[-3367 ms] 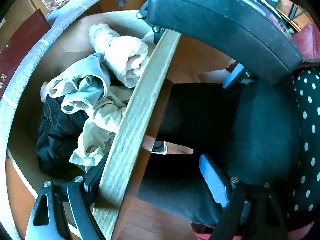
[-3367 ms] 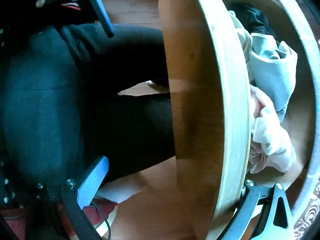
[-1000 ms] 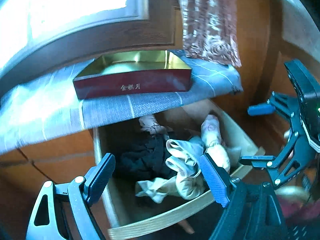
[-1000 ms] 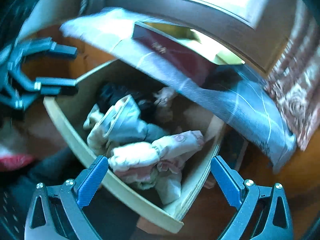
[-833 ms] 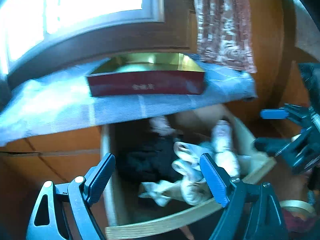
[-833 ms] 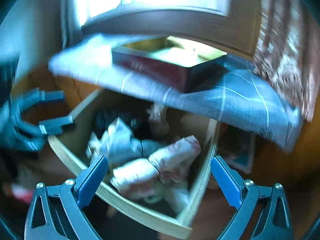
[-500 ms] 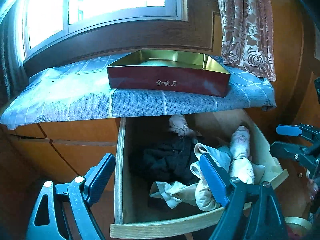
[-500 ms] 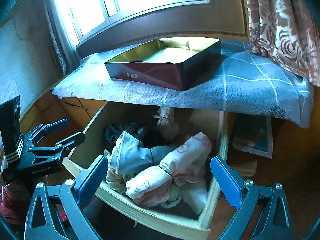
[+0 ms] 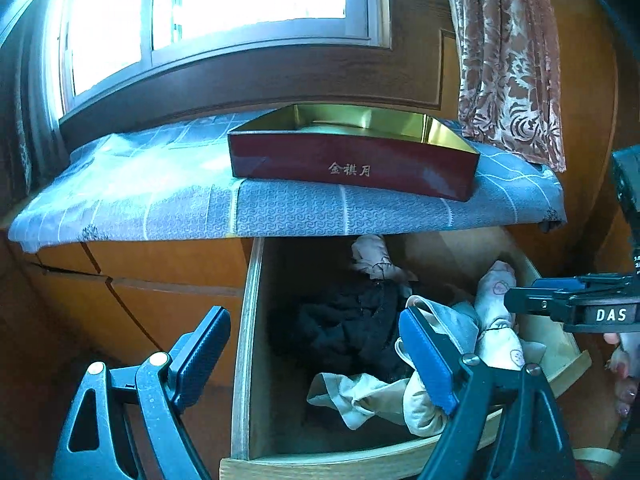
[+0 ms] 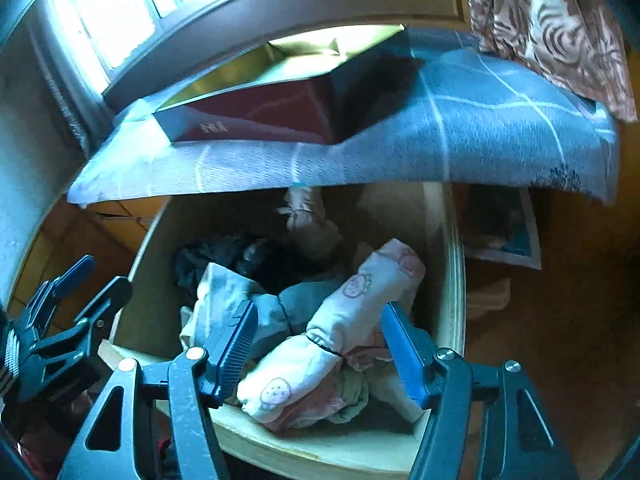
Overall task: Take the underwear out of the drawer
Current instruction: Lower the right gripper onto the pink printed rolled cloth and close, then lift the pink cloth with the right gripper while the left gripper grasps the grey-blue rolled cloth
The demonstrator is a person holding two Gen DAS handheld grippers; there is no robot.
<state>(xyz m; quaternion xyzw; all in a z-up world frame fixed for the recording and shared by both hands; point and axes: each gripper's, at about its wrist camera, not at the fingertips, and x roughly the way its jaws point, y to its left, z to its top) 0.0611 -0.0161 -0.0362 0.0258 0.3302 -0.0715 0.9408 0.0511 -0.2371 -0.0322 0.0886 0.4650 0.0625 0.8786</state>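
Note:
The wooden drawer (image 9: 245, 320) stands pulled out, full of crumpled underwear. A white roll with pink prints (image 10: 352, 308) lies on top at the right, next to a grey-blue piece (image 10: 228, 292); black fabric (image 9: 340, 328) fills the back and a beige piece (image 9: 360, 396) the front. My right gripper (image 10: 318, 348) hovers just over the white roll (image 9: 494, 320). Its jaws are closing with the roll between them, and I see no pad pressing on it. My left gripper (image 9: 316, 356) is open and empty over the drawer's front left. From the left wrist, the right gripper (image 9: 520, 300) reaches in from the right.
A red box with a gold inside (image 9: 352, 164) sits on a grey-blue checked cloth (image 9: 160, 200) that overhangs the drawer's back. A patterned curtain (image 9: 508, 60) hangs at the right under a bright window. A person's fingers (image 9: 624, 364) show at the right edge.
The right gripper's jaws have narrowed from wide open, and it has rolled and come closer over the white roll. The left wrist view has turned level and steadied.

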